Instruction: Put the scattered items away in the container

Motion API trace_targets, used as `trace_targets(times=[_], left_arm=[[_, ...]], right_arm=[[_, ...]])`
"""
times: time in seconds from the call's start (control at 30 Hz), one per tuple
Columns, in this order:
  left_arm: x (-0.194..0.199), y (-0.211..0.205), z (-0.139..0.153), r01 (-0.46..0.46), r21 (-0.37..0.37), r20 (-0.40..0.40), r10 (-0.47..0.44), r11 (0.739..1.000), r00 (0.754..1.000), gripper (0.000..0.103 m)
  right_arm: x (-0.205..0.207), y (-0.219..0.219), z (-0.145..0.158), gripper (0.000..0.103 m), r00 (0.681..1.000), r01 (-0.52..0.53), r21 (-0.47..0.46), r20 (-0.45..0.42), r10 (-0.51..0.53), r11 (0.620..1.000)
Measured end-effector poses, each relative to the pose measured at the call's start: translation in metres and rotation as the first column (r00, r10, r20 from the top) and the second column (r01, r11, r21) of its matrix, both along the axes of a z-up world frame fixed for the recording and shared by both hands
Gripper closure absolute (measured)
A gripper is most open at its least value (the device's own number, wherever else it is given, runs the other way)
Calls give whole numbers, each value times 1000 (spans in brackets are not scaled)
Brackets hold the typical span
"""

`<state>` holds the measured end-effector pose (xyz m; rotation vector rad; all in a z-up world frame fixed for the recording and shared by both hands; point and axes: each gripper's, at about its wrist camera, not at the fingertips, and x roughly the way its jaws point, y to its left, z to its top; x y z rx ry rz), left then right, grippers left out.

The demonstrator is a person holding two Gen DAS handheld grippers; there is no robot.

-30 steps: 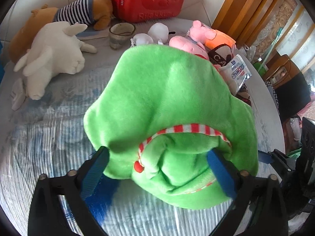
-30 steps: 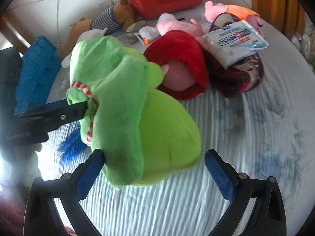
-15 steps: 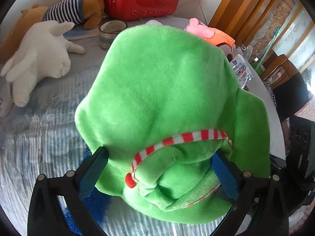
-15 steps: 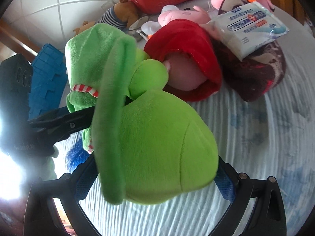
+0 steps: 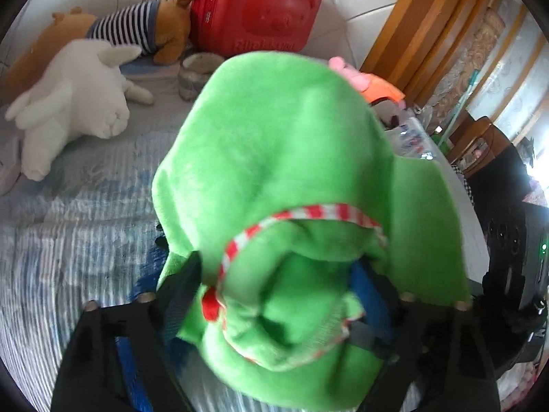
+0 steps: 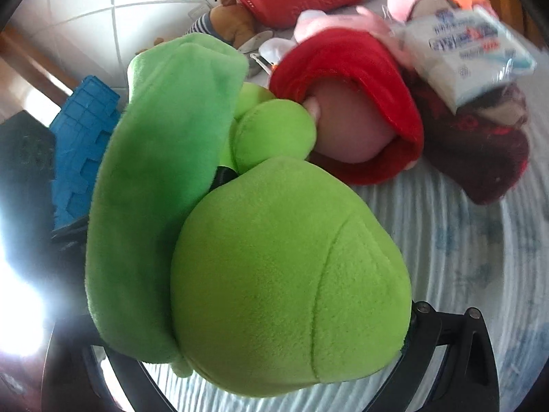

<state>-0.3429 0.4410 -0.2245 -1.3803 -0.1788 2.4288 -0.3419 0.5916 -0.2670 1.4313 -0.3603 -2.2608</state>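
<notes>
While its jaws close on the collared neck of the green plush toy (image 5: 295,178), the left hand-held gripper (image 5: 274,295) has the toy directly ahead of it, blue pads pressing the bunched fabric just beside the red-and-white striped trim (image 5: 308,213). The toy's long axis appears to run away from this hand-held gripper, up and over the cloth-covered bench (image 5: 68,226). To the left lie a white plush (image 5: 75,103) and a striped brown plush (image 5: 130,31), with a red case (image 5: 257,7) behind. Seen from the right, the toy's rounded end fills the right hand-held gripper (image 6: 284,353), whose fingers are mostly hidden; whether it grips cannot be told. Both hands sit equally near. No container is clearly identifiable; the red case may be it.
</notes>
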Motion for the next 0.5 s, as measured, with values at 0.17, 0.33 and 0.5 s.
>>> trace_targets(times=[0.17,0.33,0.5], left_arm=[[22,-6,31,34,-8,-17,-34,999,999,49],[38,-17,64,34,-15,-31,-35,999,999,58],[41,-38,52,-12,-72,34,14,997,999,58]], right_arm=[[19,-12,31,6,999,6,43,-49,-3,999],[31,-20,69,11,994,-10,47,-107,15,999],[32,-21,82,12,997,-43,115,-55,50,992]])
